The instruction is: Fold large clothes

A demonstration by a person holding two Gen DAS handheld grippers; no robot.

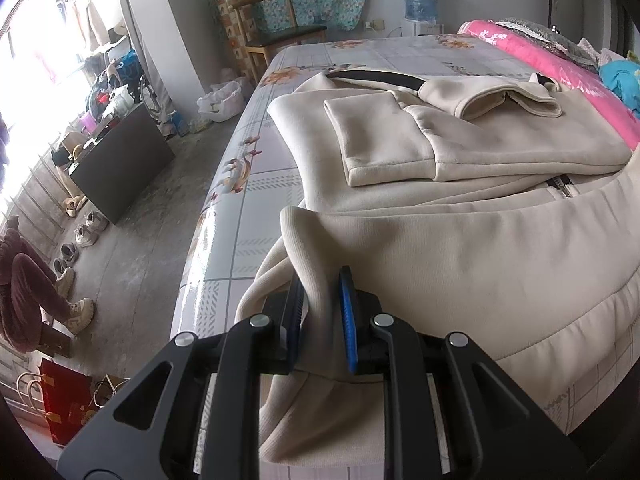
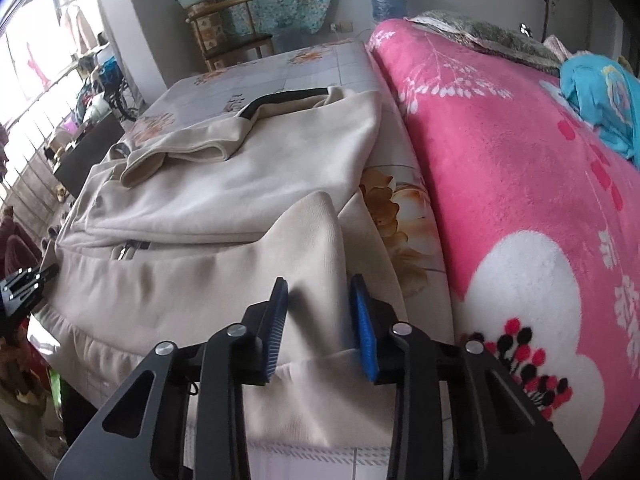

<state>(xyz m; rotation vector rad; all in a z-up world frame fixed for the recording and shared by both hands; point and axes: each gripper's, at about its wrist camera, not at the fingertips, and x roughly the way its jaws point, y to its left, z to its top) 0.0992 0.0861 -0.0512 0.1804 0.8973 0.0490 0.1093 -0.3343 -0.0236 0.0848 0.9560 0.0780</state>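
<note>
A large beige zip jacket (image 1: pixel 460 248) lies spread on the bed, sleeves folded across its middle, black collar trim at the far end. My left gripper (image 1: pixel 322 280) is shut on a raised fold of the jacket's near left hem. In the right wrist view the jacket (image 2: pixel 224 200) fills the middle. My right gripper (image 2: pixel 318 292) stands around a raised fold of the near right hem, jaws a little apart with the cloth between them. The left gripper (image 2: pixel 24 284) shows at the left edge there.
The bed has a glossy floral sheet (image 1: pixel 244 200). A pink blanket (image 2: pixel 520 200) lies along its right side with a blue garment (image 2: pixel 600 100) on it. A wooden chair (image 1: pixel 276 36), a dark box (image 1: pixel 120 164) and shoes (image 1: pixel 80 240) stand on the floor to the left.
</note>
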